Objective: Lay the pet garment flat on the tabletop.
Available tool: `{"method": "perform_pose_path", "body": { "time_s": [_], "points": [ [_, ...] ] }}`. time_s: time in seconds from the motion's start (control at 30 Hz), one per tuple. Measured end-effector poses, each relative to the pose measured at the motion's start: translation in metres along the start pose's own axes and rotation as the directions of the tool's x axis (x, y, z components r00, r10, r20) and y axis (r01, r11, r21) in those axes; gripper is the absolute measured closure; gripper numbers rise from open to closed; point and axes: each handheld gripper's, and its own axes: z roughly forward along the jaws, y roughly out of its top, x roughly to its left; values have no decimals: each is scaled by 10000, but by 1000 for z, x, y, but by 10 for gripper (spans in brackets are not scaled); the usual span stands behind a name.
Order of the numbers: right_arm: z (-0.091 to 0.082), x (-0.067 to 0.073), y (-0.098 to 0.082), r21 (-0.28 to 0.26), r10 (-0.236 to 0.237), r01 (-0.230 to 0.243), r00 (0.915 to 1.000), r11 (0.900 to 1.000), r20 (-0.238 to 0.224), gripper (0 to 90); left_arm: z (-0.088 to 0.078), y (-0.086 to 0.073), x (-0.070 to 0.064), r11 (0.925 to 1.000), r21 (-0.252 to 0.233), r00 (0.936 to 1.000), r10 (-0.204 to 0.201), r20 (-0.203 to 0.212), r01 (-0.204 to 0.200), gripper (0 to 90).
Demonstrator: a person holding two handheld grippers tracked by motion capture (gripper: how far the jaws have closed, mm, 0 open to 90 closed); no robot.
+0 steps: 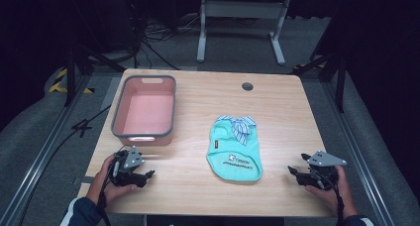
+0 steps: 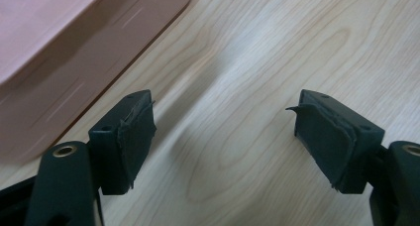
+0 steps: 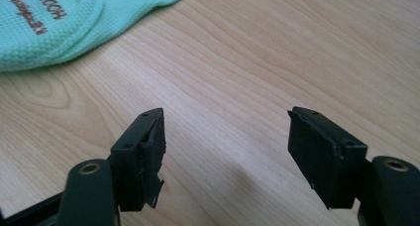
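Teal garment (image 1: pixel 235 149) is lying flat on the wooden table (image 1: pixel 198 186), a little right of centre, with its striped collar (image 1: pixel 241 127) at the far end and its printed hem toward you. It is looking soft, light and floppy, so you are likely going to find it sagging and folding as soon as one edge lifts; a pinch at the hem corners or at the shoulders would probably be giving you the most control, one side for each hand. The pink basin (image 1: pixel 143 109) is sitting well apart at the far left, empty, with its grey rim facing up. Nothing is lying between the cloth and the basin, so the path across is looking open. You are holding the left gripper (image 1: pixel 143 176) low at the near left, just in front of the basin, jaws spread with nothing between them. You are holding the right gripper (image 1: pixel 297 175) at the near right, pointing toward the garment's corner, jaws likewise spread and pinching nothing.
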Motion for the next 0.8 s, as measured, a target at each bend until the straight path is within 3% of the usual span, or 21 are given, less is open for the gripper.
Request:
{"method": "perform_pose_path", "body": {
  "time_s": [0.23, 0.27, 0.37, 0.47, 0.53, 0.67, 0.7, 0.77, 0.8],
  "points": [
    [-5, -7, -16, 194, 462, -461, 9989, 9987, -30, 313, -9, -16, 11, 9991, -49, 9991, -416, -75, 416, 229],
    [-5, -7, -16, 194, 462, -461, 9989, 9987, -30, 313, -11, -21, 14, 9976, -113, 9976, -690, 10, 690, 229],
    [-7, -11, -25, 205, 925, -923, 9957, 9955, -95, 309, -16, -31, 21, 9943, -158, 9944, -1054, 55, 1054, 227],
    [-10, -14, -30, 403, 1204, -1204, 9927, 9919, 30, 304, -18, -39, 27, 9931, -203, 9933, -1152, -1, 1152, 224],
    [-11, -15, -33, 353, 1426, -1425, 9898, 9892, 9, 299, -19, -44, 30, 9881, -316, 9886, -1500, 127, 1504, 220],
    [-12, -15, -38, 329, 1689, -1685, 9856, 9851, -74, 282, -20, -51, 36, 9836, -440, 9842, -1734, 356, 1749, 202],
    [-12, -16, -42, 208, 1931, -1926, 9810, 9810, -211, 274, -20, -54, 37, 9787, -579, 9796, -1942, 507, 1971, 187],
    [-12, -17, -44, 128, 2134, -2132, 9766, 9769, -263, 267, -20, -55, 37, 9801, -607, 9816, -1865, 418, 1888, 178],
    [-13, -17, -44, 134, 2130, -2127, 9768, 9770, -234, 255, -18, -56, 36, 9756, -780, 9783, -2022, 458, 2053, 162]
  ]
}}
